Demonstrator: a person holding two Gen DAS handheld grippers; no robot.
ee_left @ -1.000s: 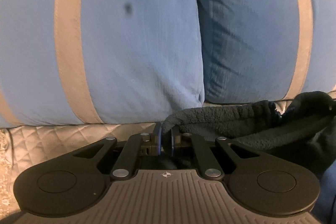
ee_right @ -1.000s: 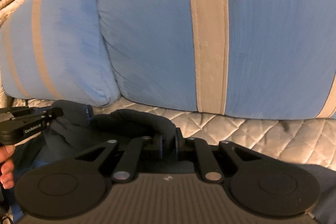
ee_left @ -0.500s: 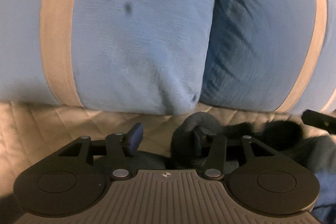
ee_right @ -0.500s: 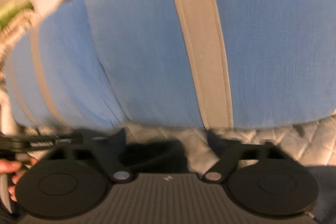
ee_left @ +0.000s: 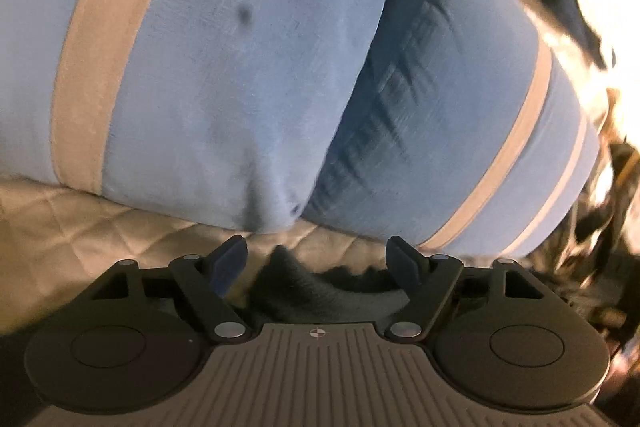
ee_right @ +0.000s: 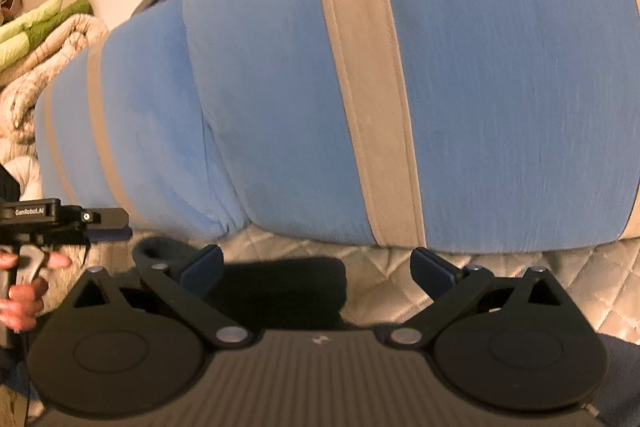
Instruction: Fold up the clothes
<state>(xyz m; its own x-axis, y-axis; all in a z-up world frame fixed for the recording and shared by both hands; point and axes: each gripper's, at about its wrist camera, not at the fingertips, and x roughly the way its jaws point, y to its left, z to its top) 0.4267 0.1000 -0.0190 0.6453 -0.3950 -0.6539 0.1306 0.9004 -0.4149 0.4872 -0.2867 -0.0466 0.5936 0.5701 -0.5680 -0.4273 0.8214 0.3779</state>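
Observation:
A dark fleece garment (ee_left: pixel 320 291) lies on the quilted bed cover, low in the left wrist view. My left gripper (ee_left: pixel 316 259) hangs just over it with its jaws opening; the cloth sits between the fingers but the pads do not press it. In the right wrist view the same dark garment (ee_right: pixel 280 287) lies under my right gripper (ee_right: pixel 316 267), whose jaws are opening wide, nothing pinched. The left gripper (ee_right: pixel 108 223) also shows at the left edge of that view, in a person's hand (ee_right: pixel 24 287).
Two big blue pillows with tan stripes (ee_left: pixel 224 67) (ee_right: pixel 460 75) stand close behind the garment on the beige quilted cover (ee_right: pixel 540 291). A pile of cream and green bedding (ee_right: pixel 44 51) lies at the far left. Dark blurred clutter (ee_left: pixel 580 207) fills the right edge.
Both grippers were shut on the dark garment's edge and have let it go, jaws spreading wide. The left gripper rolled and swung to the left; the garment has dropped onto the cover.

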